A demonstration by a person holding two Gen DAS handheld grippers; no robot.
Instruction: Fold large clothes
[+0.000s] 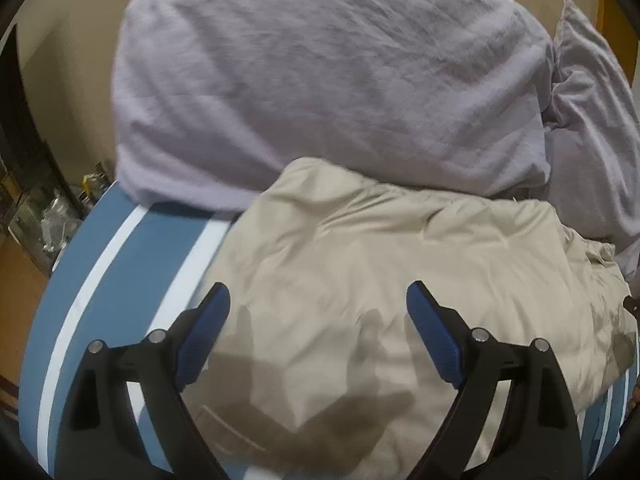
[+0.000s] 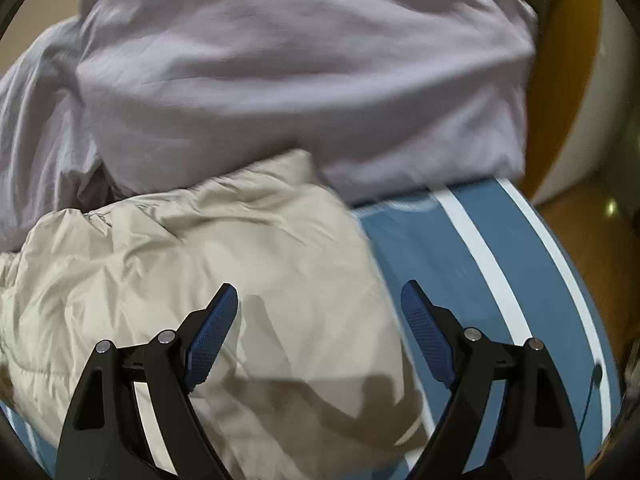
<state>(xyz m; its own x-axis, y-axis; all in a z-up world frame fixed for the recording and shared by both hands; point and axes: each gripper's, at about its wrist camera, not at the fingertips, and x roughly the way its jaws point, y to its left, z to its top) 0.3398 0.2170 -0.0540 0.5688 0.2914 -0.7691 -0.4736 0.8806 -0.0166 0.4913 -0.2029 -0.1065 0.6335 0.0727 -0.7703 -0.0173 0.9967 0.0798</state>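
two grippers, one in each of my hands, look down on a bed from above. my left gripper point(image 1: 318, 300) has its blue-padded jaws standing wide apart with nothing between them, and my right gripper point(image 2: 319, 300) is the same: spread wide, gripping nothing. below both lies the beige puffy jacket point(image 1: 380, 280), a large, quilted, slightly shiny garment, resting as a bunched, roughly compact mass on the blue bedsheet with white stripes point(image 1: 120, 272). from the left view the jacket fills the space under and between the fingers; from the right view its right edge ends just under the gripper, with bare sheet beyond it. behind the jacket, touching its far edge, is a big mound of pale lilac bedding point(image 1: 320, 80), and a lilac pillow point(image 1: 592, 120) sits to one side of that mound. as for progress, my reading is that the jacket is at least partly gathered in on itself, since no sleeves or hood are spread out flat, but the surface is rumpled with deep creases and the edges are uneven, so i would not call it neatly folded. whether another fold is still needed, or only a smoothing and squaring of the bundle, i cannot tell from these two views. both views are a little blurred, and neither gripper touches the cloth.
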